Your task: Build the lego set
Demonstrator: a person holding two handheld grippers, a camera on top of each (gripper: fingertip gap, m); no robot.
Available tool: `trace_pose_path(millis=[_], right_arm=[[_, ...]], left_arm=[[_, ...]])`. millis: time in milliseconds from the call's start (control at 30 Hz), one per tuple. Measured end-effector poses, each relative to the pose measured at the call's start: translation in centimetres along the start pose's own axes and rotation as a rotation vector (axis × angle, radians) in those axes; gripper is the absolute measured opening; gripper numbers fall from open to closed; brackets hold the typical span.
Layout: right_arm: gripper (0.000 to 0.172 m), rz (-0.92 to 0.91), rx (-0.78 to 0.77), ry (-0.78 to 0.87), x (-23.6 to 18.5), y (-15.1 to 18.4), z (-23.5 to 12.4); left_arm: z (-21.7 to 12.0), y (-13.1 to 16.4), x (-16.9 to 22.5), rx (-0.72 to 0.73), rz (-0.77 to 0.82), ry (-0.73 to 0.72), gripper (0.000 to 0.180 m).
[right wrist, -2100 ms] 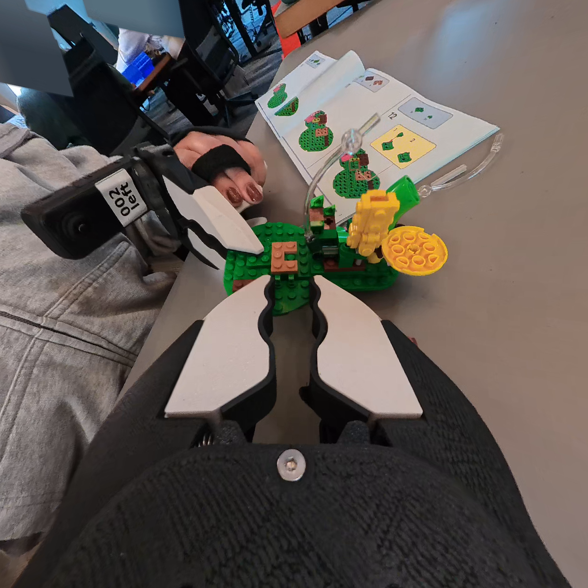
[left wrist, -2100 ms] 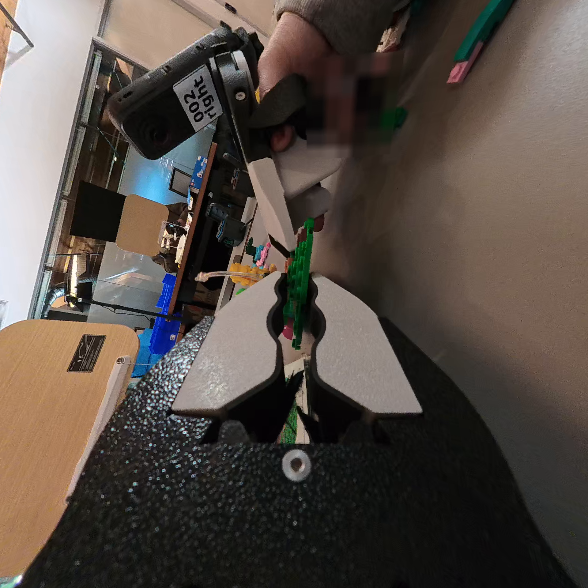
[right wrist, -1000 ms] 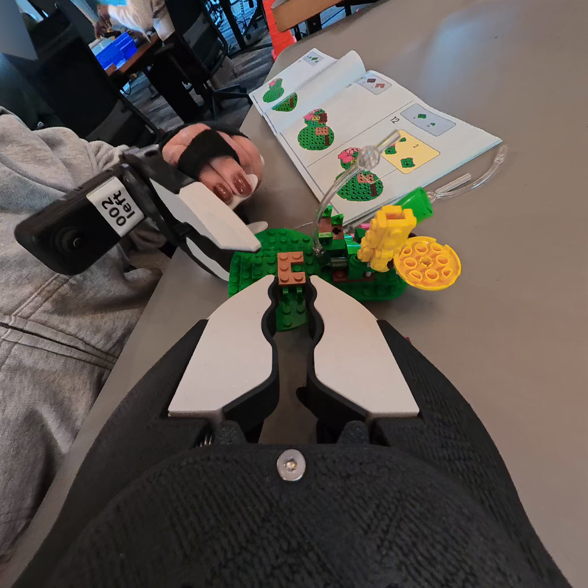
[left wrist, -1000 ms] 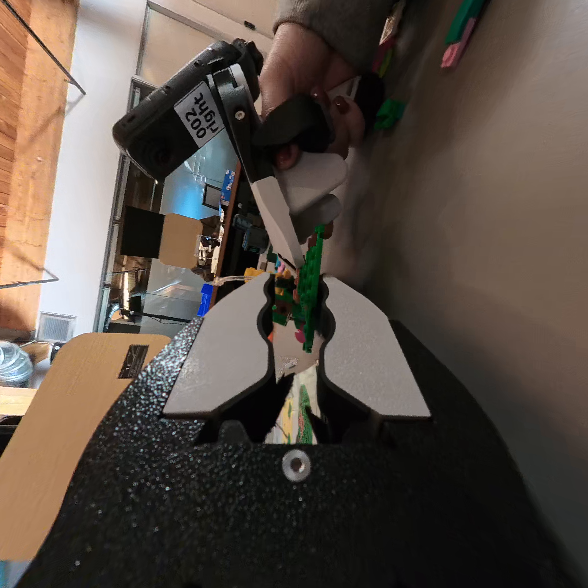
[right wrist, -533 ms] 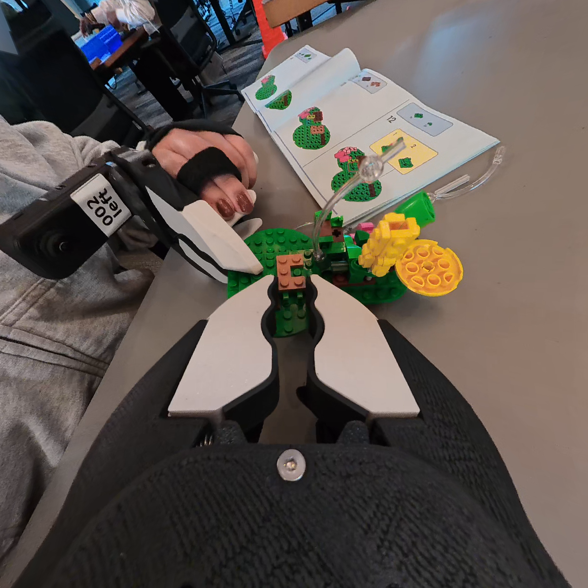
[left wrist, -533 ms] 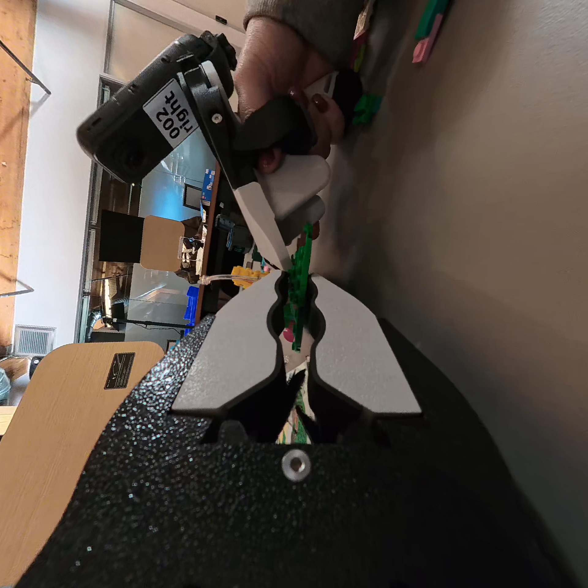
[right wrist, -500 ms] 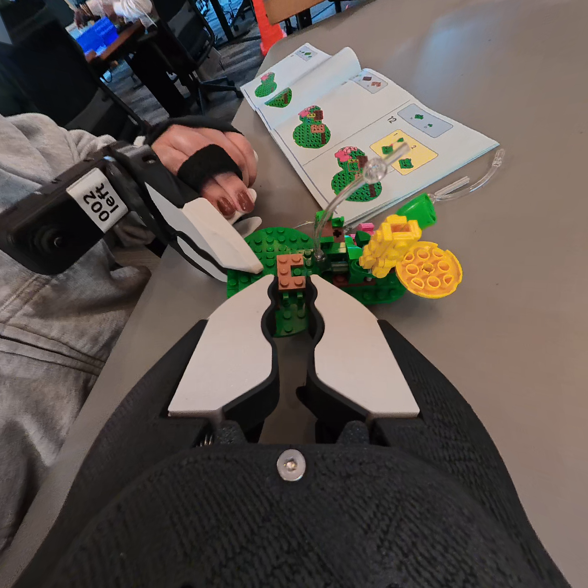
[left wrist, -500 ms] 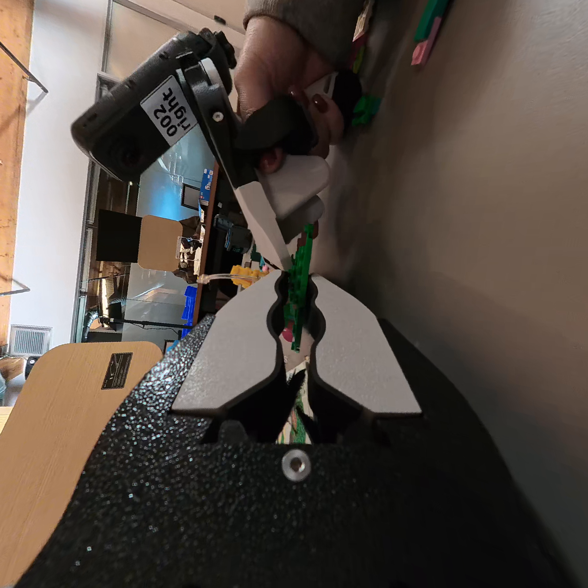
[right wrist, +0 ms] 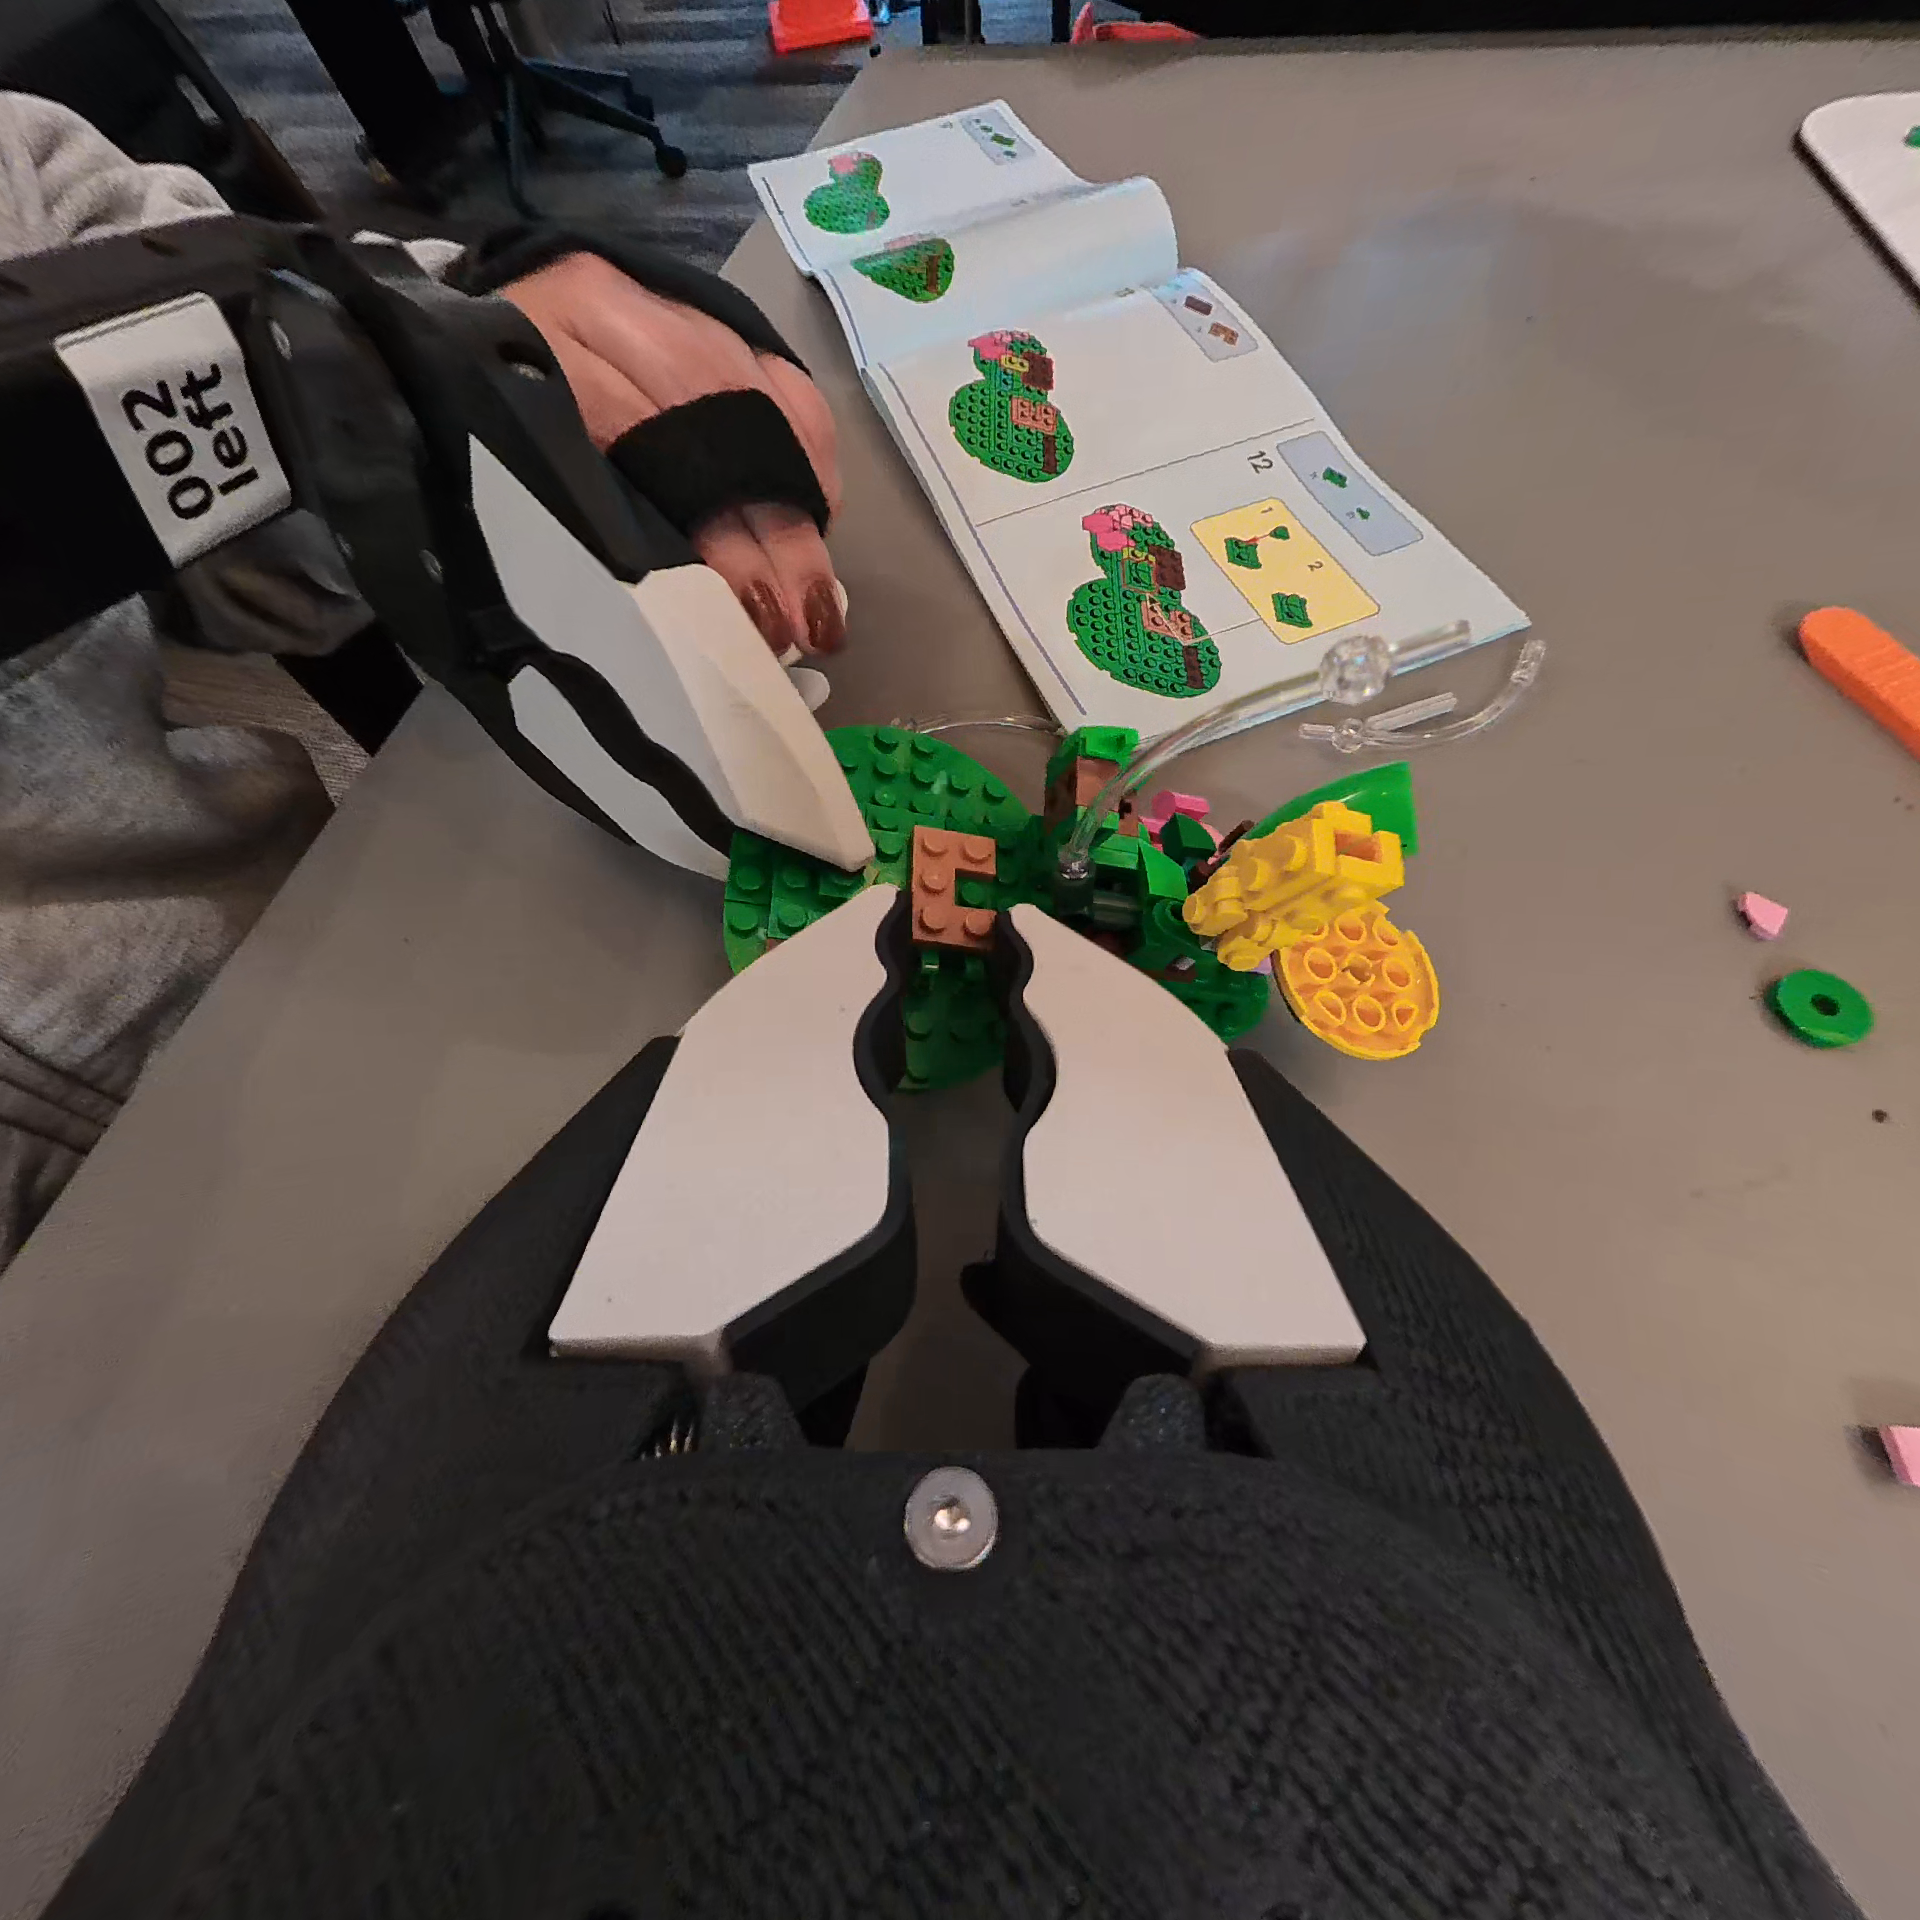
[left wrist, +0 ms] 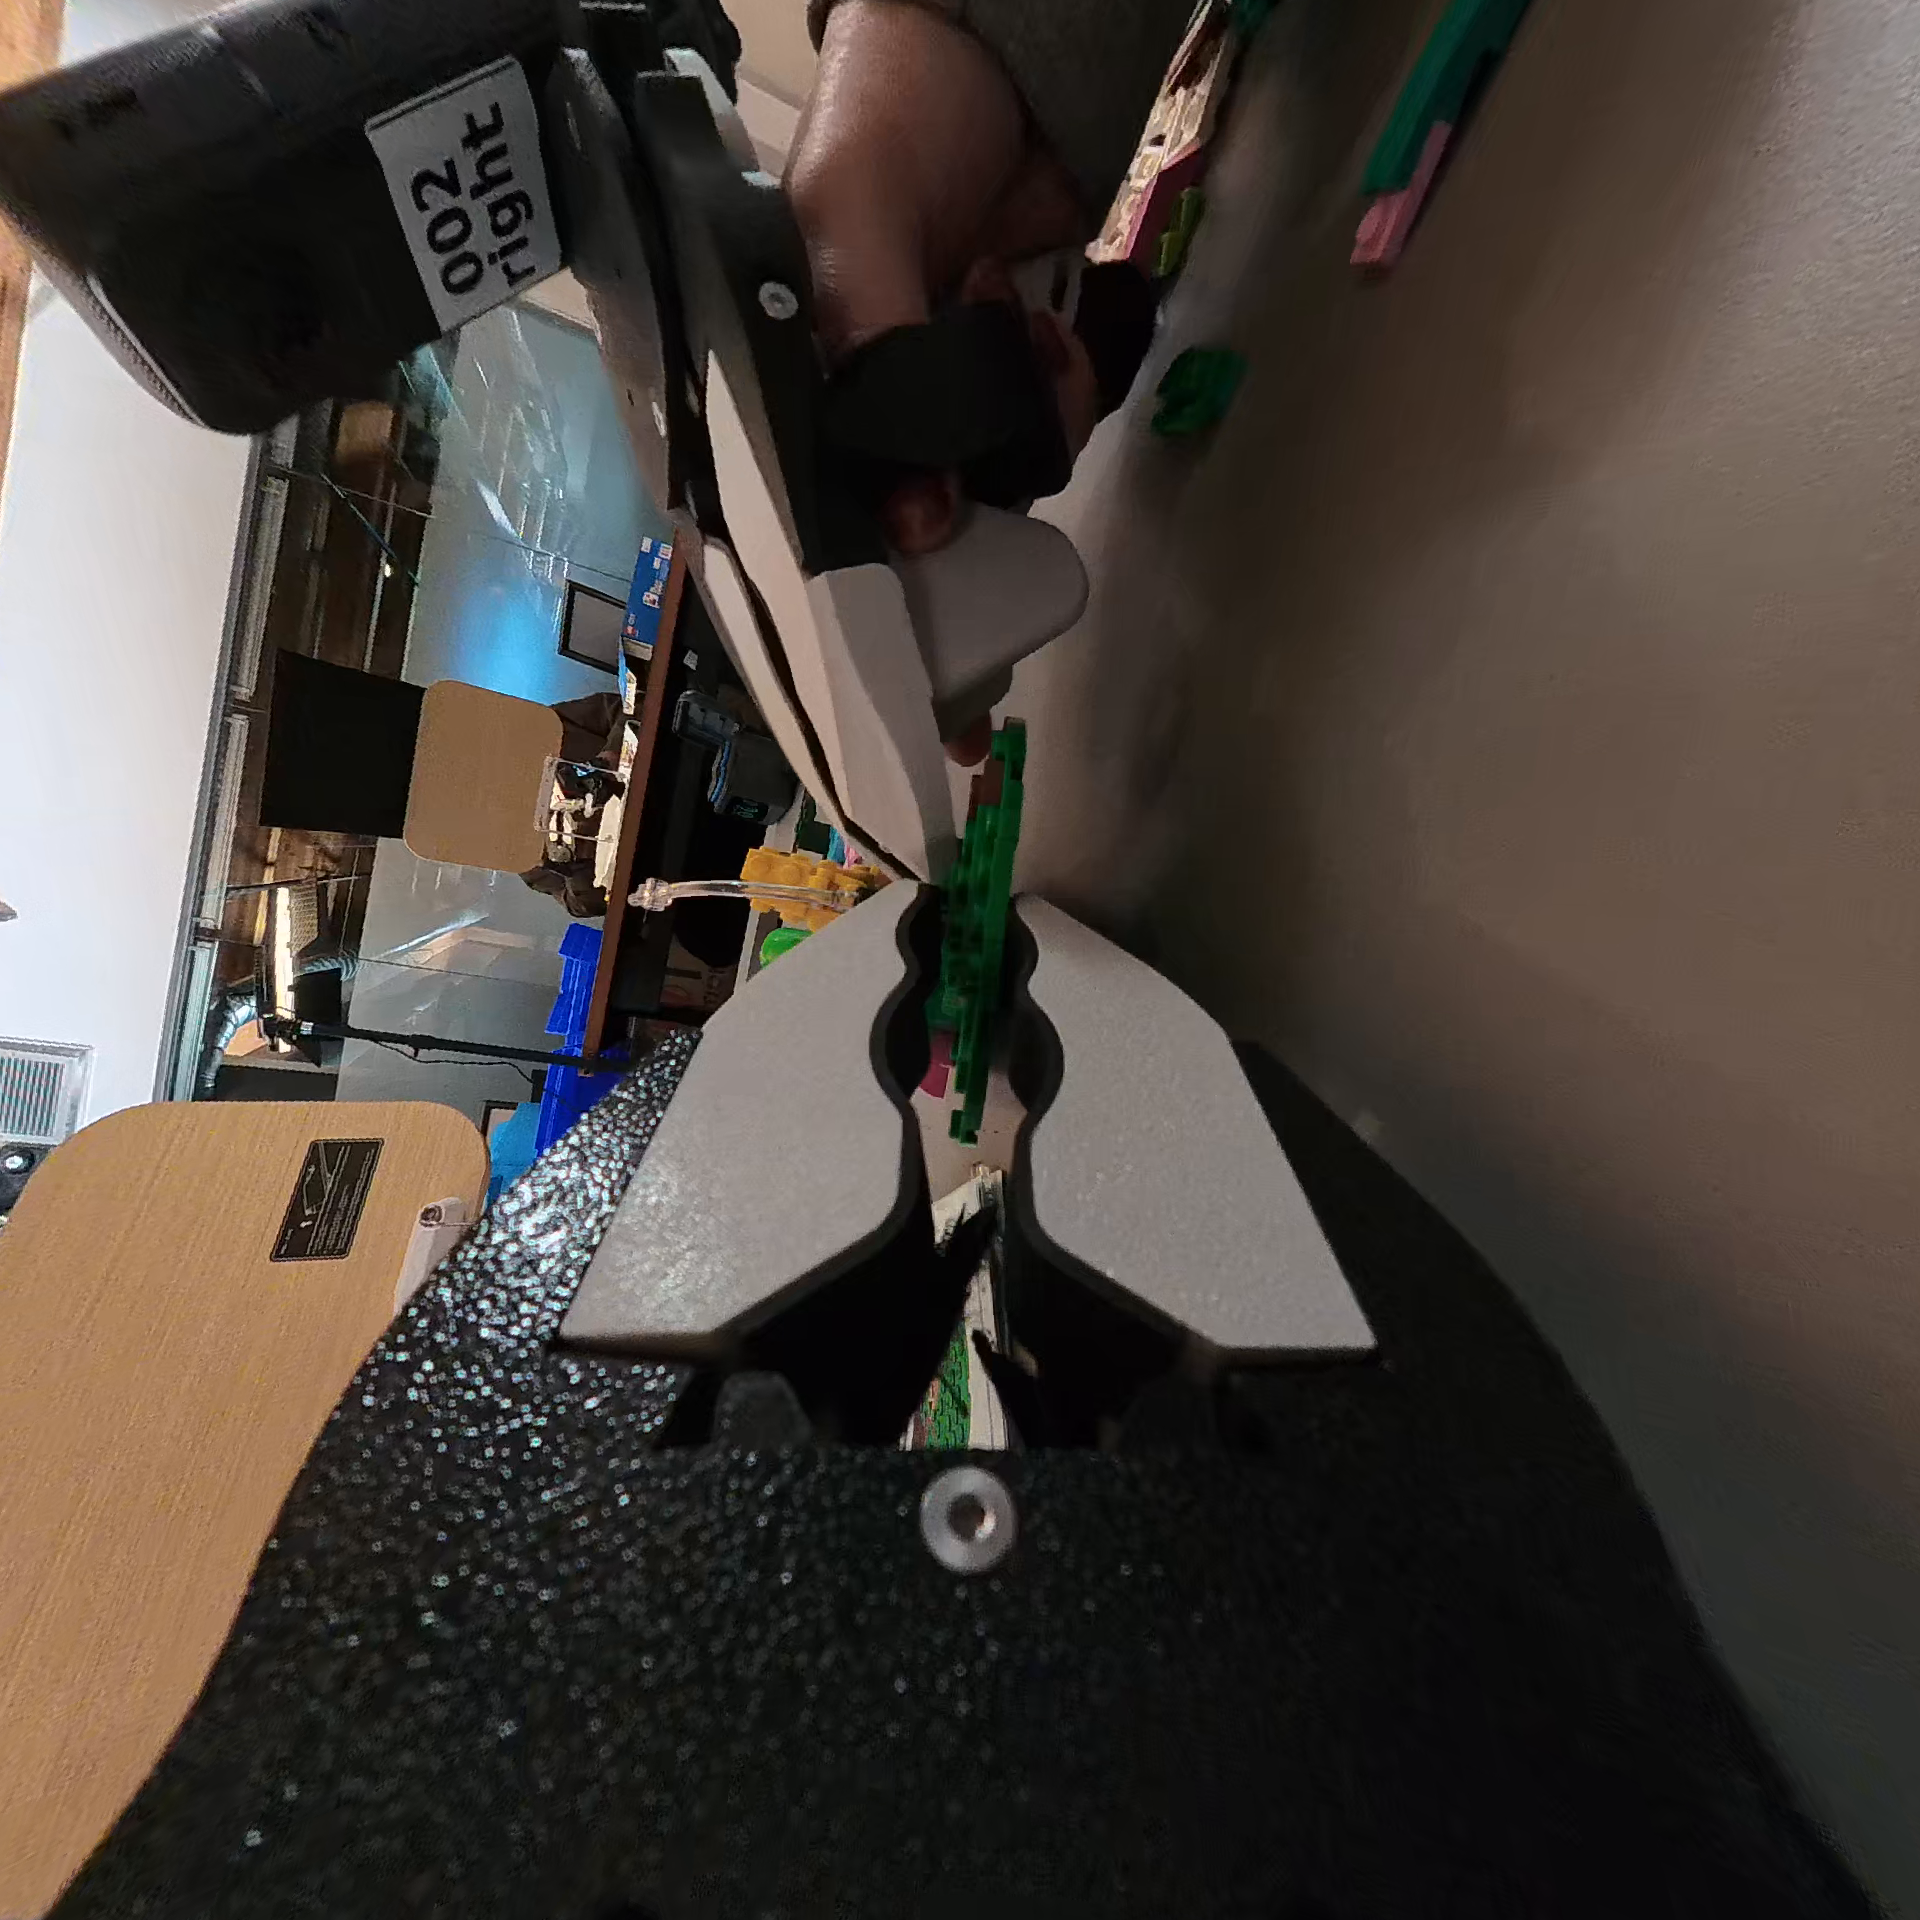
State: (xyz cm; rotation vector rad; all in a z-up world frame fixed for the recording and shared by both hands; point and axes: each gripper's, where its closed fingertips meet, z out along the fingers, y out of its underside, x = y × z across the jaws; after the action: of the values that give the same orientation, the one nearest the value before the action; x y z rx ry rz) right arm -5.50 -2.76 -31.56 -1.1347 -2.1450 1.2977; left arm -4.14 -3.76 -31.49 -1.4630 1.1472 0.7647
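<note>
Right gripper (right wrist: pixel 951 914) pinches a brown brick (right wrist: pixel 951 891) over the green baseplate (right wrist: pixel 914 790). Left gripper (left wrist: pixel 971 914) clamps that baseplate's edge, on the grey table (right wrist: pixel 1558 312). Beyond: yellow brick piece (right wrist: pixel 1299 883), open instruction booklet (right wrist: pixel 1091 416).

Soft, even daylight; bright window glare left; wide-angle bending at edges; slight motion blur.

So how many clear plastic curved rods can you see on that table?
2. One clear rod stands plugged into the green brick model, arching up over the instruction booklet. The other lies flat on the grey table beside the booklet. Others may be hidden.
</note>
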Motion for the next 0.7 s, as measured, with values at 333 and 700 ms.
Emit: trace_pose_path(millis=[333,700], right_arm=[[0.004,-0.036,0.027,0.031,-0.3,-0.7,-0.1],[0.022,0.228,-0.013,-0.133,-0.4,0.6,-0.3]], left_arm=[[0.0,-0.1,-0.3,0.006,-0.027,-0.011,0.01],[0.0,-0.3,0.1,0.01,0.049,-0.011,0.01]])
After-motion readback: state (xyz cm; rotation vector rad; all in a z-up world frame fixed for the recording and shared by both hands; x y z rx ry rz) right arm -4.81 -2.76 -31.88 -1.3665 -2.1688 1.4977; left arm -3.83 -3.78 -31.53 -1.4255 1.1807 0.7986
